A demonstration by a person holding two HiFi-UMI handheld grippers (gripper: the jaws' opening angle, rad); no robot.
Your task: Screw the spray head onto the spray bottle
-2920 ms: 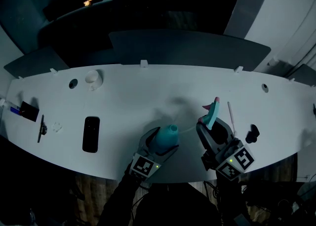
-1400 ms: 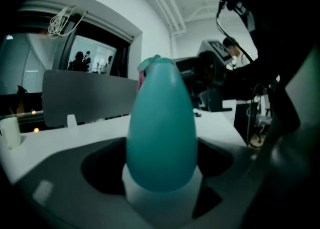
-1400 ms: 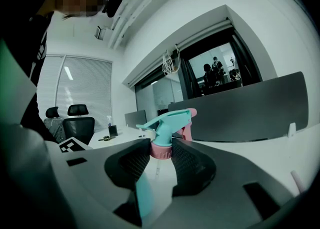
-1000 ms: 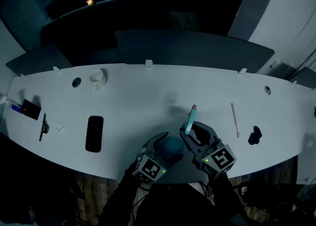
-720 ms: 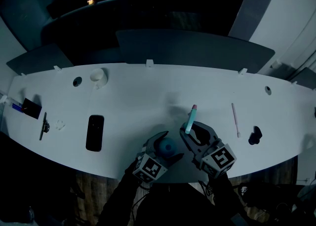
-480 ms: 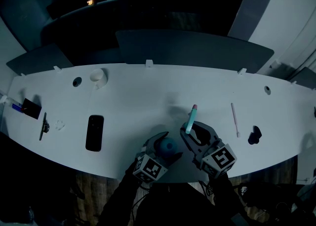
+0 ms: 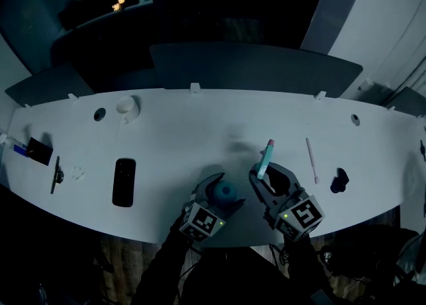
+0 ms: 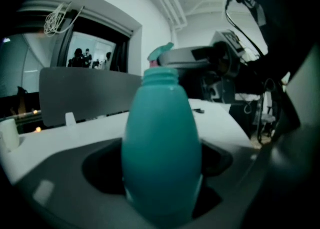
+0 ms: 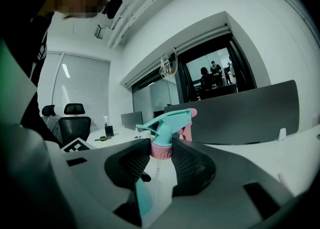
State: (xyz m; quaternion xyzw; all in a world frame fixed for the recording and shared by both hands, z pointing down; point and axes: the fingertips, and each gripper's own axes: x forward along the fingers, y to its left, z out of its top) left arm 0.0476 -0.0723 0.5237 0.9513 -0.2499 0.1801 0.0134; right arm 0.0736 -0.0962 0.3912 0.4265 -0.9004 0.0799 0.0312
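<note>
A teal spray bottle [image 8: 160, 143] stands upright in my left gripper [image 8: 162, 173], whose jaws are shut on its body; its threaded neck [image 8: 161, 75] is bare. In the head view the bottle [image 7: 225, 192] and left gripper [image 7: 221, 189] sit near the table's front edge. Just to the right, my right gripper [image 7: 267, 177] is shut on the spray head [image 7: 265, 157]. In the right gripper view the pads squeeze the pink collar [image 9: 161, 150] under the teal spray head [image 9: 167, 123], and a clear tube hangs below. The spray head is apart from the bottle's neck.
On the white table [image 7: 200, 137] lie a black phone [image 7: 123, 182], a white cup [image 7: 126, 106], a pink pen [image 7: 310, 160], a small black object [image 7: 339, 180] and small items at the far left [image 7: 38, 151]. A grey divider [image 7: 253, 64] runs behind.
Since the earliest frame the right gripper brought the spray head left, close to the bottle. Over the last second it shifted slightly right and away. The left gripper has held still.
</note>
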